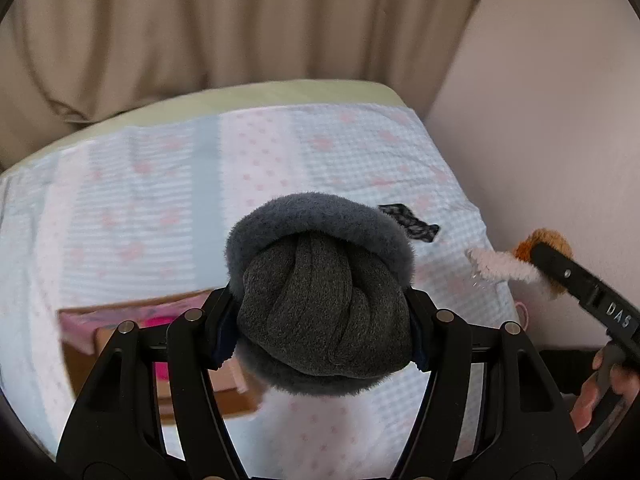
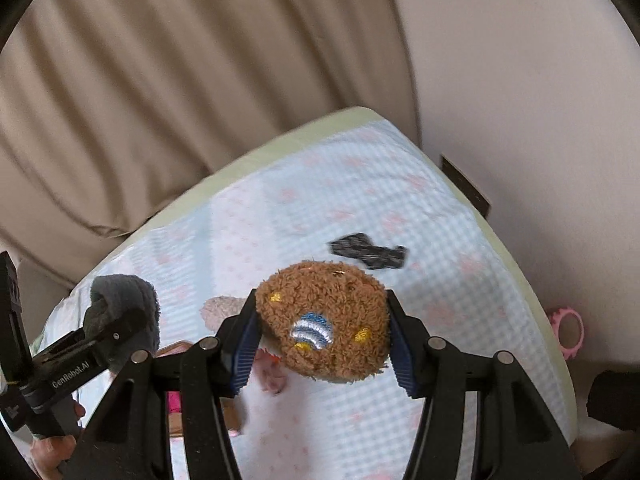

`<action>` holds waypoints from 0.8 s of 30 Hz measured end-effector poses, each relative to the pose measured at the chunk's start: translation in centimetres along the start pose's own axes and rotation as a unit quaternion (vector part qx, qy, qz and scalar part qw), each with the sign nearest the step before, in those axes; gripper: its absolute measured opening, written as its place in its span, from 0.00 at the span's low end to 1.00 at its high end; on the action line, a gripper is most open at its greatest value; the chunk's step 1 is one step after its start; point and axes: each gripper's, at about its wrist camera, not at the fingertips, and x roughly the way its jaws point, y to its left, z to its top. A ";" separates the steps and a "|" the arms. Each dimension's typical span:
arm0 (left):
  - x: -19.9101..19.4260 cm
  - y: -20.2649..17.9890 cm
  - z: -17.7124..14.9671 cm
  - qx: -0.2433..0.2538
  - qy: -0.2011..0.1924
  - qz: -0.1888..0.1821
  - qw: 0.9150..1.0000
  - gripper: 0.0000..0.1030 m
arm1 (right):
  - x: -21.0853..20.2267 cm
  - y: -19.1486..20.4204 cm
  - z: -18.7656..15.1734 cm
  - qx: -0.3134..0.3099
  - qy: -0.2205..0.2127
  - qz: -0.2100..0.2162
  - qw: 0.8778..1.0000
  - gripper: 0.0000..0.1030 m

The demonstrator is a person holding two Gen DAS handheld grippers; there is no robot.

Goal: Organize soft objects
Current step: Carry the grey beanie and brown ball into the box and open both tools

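My left tongs (image 1: 324, 320) are closed on a grey knitted bundle (image 1: 326, 308), a dark charcoal knot of ribbed fabric ringed by a paler, fuzzy blue-grey cuff; both pads press into its sides and it sits up off the bed (image 1: 160, 184). My right tongs (image 2: 322, 328) are clamped on a brown plush toy (image 2: 324, 320), curly-piled and round, with a stitched blue-and-white striped patch and small yellow marks on its face. A pale pink fuzzy limb (image 1: 500, 266) of it trails out in the left view.

The bed wears a quilt of pale blue gingham, stripes and pink dots, with a light green edge toward the beige curtain (image 1: 200, 32). A black patterned scrap (image 2: 368, 254) lies flat on the quilt beyond the plush toy, nearer the wall (image 2: 540, 100). Below and left of the plush toy sits a cardboard box (image 1: 192, 384) with something bright pink inside; motion blur keeps me from saying what it is. The quilt between the box and the curtain is open. A pink ring-shaped item (image 2: 568, 330) sits off the bed's edge on the wall side.

The left tool reads "GenRobot.AI" along its body in the right view; the right tool shows "DAS" in the left view.
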 end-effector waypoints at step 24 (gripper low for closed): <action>-7.9 27.5 -11.9 -0.108 0.040 0.066 0.991 0.60 | 3.8 27.9 -12.0 -0.205 0.081 0.053 0.974 0.51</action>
